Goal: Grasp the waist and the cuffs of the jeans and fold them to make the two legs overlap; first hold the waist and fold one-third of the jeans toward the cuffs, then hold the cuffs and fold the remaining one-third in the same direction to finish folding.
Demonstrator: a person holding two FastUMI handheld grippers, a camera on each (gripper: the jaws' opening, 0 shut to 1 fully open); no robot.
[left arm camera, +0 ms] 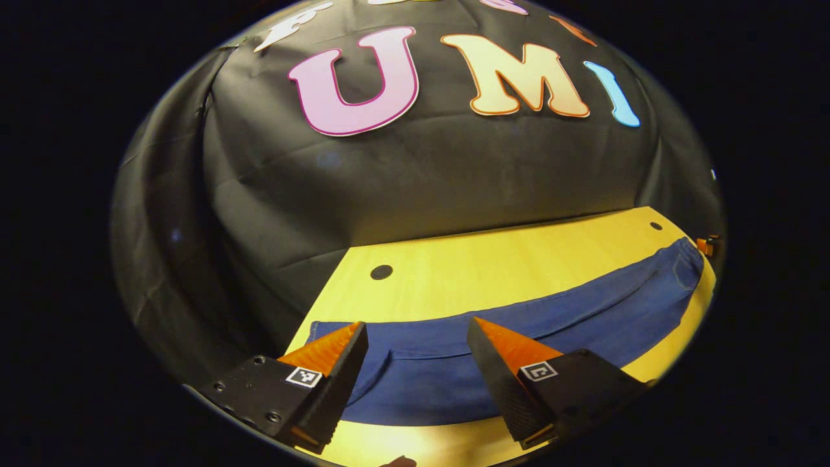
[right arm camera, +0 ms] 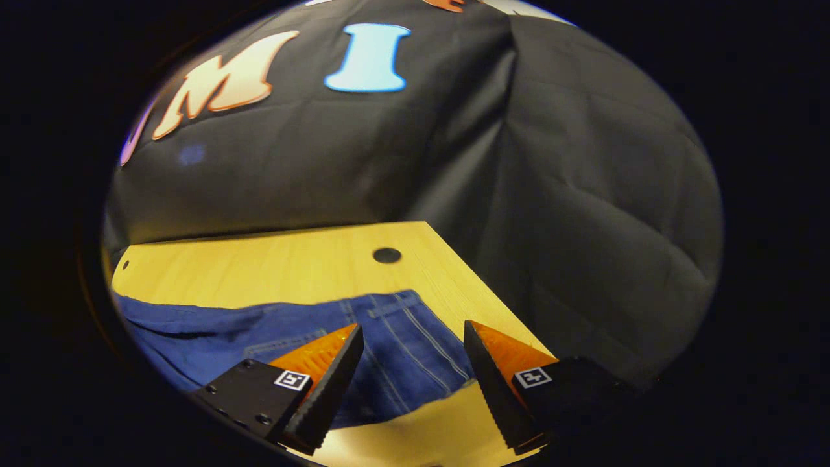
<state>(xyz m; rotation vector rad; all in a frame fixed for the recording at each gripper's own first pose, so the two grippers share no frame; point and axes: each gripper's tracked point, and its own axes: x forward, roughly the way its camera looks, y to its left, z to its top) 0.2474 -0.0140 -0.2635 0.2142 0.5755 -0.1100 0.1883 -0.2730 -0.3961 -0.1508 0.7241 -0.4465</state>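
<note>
Both grippers, left [left arm camera: 415, 373] and right [right arm camera: 412, 373], held with fingers apart above jeans [left arm camera: 519, 324] lying flat on the table [left arm camera: 493, 259]; closing on one denim layer alone risks misaligned legs

Blue jeans [left arm camera: 519, 324] lying flat, stretched lengthwise across the wooden desk [left arm camera: 493, 259], seams and stitching showing.
</note>
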